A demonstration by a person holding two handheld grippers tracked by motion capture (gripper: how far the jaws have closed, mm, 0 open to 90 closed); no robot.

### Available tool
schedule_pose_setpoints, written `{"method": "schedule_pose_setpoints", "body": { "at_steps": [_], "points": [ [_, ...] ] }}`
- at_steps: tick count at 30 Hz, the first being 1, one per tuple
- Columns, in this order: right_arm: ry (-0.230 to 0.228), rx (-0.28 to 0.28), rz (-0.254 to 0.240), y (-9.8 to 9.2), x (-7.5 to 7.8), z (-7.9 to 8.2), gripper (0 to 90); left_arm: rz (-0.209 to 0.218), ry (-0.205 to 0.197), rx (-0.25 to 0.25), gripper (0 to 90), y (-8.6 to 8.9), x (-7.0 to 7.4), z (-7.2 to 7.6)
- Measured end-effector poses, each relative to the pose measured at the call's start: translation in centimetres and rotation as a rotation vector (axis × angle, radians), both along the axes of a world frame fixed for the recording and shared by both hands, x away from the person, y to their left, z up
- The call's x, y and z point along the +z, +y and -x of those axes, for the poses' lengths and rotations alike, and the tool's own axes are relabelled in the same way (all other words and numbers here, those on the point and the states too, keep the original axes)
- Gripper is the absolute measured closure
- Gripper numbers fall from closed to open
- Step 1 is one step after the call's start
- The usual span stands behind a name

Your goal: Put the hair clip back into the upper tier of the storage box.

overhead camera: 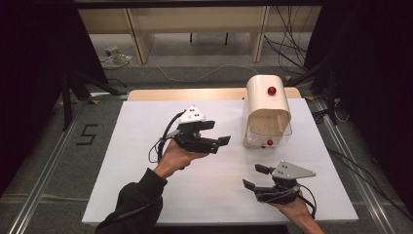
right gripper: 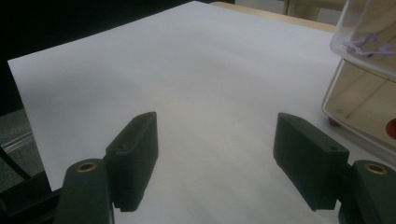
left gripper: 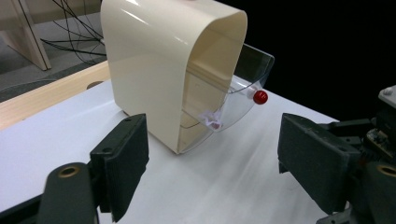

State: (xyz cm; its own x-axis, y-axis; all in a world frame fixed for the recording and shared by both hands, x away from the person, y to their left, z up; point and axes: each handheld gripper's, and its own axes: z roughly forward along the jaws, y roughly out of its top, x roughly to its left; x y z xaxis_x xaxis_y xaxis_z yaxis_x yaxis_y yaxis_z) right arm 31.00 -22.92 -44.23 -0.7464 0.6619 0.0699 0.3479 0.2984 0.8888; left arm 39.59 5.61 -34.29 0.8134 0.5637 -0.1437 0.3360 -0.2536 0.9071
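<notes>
A cream, round-topped box [overhead camera: 265,97] stands at the back right of the white table [overhead camera: 146,165]. Its clear front flap [overhead camera: 268,134] is swung out and carries a red knob [overhead camera: 269,143]; a second red knob [overhead camera: 272,90] sits on the top. My left gripper [overhead camera: 220,132] hovers open just left of the box, pointing at it with nothing between its jaws. In the left gripper view the box [left gripper: 154,60], flap [left gripper: 245,79] and knob [left gripper: 260,97] lie ahead of the left gripper [left gripper: 217,154]. A small pale purple piece [left gripper: 212,119] lies inside. My right gripper [overhead camera: 252,176] rests open near the front edge.
A wooden strip [overhead camera: 185,93] runs along the table's back edge. Cables [overhead camera: 204,73] lie on the floor behind, below light wooden furniture. Bare white surface [right gripper: 187,70] stretches ahead of the right gripper [right gripper: 215,140], with the flap's corner [right gripper: 364,42] at its right.
</notes>
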Motion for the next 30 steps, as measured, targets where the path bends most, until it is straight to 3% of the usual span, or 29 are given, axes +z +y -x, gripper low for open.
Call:
{"method": "schedule_pose_setpoints", "body": {
  "at_steps": [10,13,17,30],
  "points": [
    [0.005,0.0,-0.005,0.0,0.0,0.0,31.6,0.016,-0.032,0.03,22.5,1.6,-1.1,0.7],
    [0.003,-0.002,-0.013,0.0,0.1,0.0,31.7,0.052,-0.007,0.036,22.5,2.0,-1.6,1.1],
    [0.0,0.001,-0.01,0.0,0.1,0.1,31.6,0.03,-0.015,0.038,22.2,2.4,-2.1,1.8],
    [0.008,-0.004,-0.03,-0.2,0.2,0.0,31.6,0.04,-0.031,0.058,21.2,4.4,-3.6,2.9]
  ]
}}
